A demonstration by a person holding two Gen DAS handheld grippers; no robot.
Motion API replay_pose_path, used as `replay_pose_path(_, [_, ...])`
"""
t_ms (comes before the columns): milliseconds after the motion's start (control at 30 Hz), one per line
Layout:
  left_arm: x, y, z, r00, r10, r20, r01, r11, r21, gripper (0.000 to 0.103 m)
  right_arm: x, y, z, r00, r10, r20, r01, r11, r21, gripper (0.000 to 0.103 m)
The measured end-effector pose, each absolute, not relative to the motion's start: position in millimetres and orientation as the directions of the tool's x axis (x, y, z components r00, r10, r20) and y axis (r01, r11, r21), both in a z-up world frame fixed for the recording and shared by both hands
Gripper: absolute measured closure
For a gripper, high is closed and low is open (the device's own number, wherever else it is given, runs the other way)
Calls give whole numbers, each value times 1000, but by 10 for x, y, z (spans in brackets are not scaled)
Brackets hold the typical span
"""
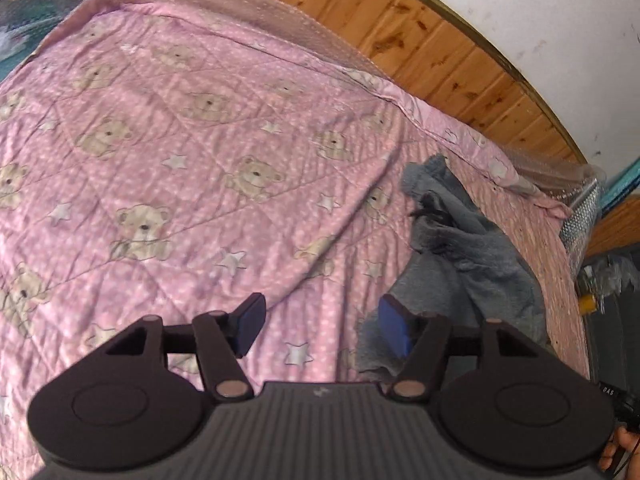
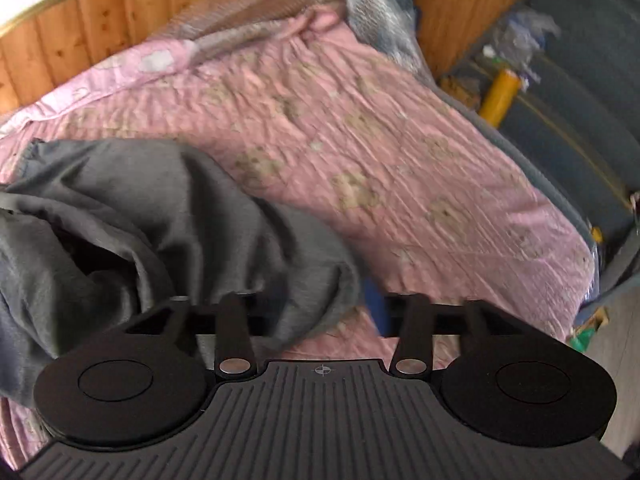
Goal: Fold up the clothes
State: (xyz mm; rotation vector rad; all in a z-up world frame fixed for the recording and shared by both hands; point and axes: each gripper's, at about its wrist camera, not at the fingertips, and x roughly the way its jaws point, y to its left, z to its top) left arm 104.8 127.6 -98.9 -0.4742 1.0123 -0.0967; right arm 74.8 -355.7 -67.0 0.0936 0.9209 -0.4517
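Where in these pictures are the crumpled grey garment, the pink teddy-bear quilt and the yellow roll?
Crumpled grey garment (image 2: 120,200): right wrist view, on its upper fold.
Pink teddy-bear quilt (image 1: 180,128): left wrist view, on bare printed fabric.
Yellow roll (image 2: 498,98): right wrist view, mid-length.

A bed (image 1: 576,216) is carrying a pink quilt (image 1: 192,128) printed with teddy bears and stars, which is spreading wrinkled over its whole top. A crumpled grey garment (image 1: 472,256) is lying directly on the quilt, near the bed's wood-panelled wall side in the left wrist view and bunching up in folds (image 2: 132,216).
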Motion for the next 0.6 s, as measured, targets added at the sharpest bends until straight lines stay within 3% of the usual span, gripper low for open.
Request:
replay_pose_path(33, [1124,1161,-973,531,-305,-791,-118,897,-425,38,785,-3486,-615,555,-312,-771,389,917,-90,52])
replay_pose_path(100, [1297,913,-927,523,-322,-789,-80,903,-422,35,920,-3312,-498,629,-235,-741,300,953,-48,40])
replay_pose_path(200, [1529,562,-864,506,-360,-784,-40,898,-438,33,1298,-2943,-425,689,-88,-720,124,992,-2,37])
replay_pose_path(300, [1694,276,-834,495,-425,-758,-37,861,-507,28,1736,-2569,-484,688,45,-725,-55,998,9,21])
replay_pose_path(367, [1803,145,-860,490,-454,-744,-63,833,-550,24,2000,-2333,-660,654,105,-750,-184,983,-22,21])
replay_pose_path(433, [1930,40,-950,478,-456,-751,-101,821,-562,23,2174,-2152,-879,597,102,-796,-270,960,-79,30])
replay_pose_path(467, [1995,-13,-1001,471,-452,-757,-121,817,-563,23,2239,-2119,-987,569,91,-817,-293,951,-98,48])
replay_pose_path(500, [2057,-67,-1054,464,-446,-765,-136,818,-560,23,2291,-2115,-1078,541,87,-837,-306,947,-99,84])
replay_pose_path(533, [2115,-117,-1117,454,-436,-777,-147,824,-548,23,2313,-2168,-1112,529,97,-843,-298,951,-78,103])
replay_pose_path(600, [2232,-196,-1268,410,-412,-814,-186,835,-517,26,2311,-2338,-1077,557,112,-823,-256,966,-42,103])
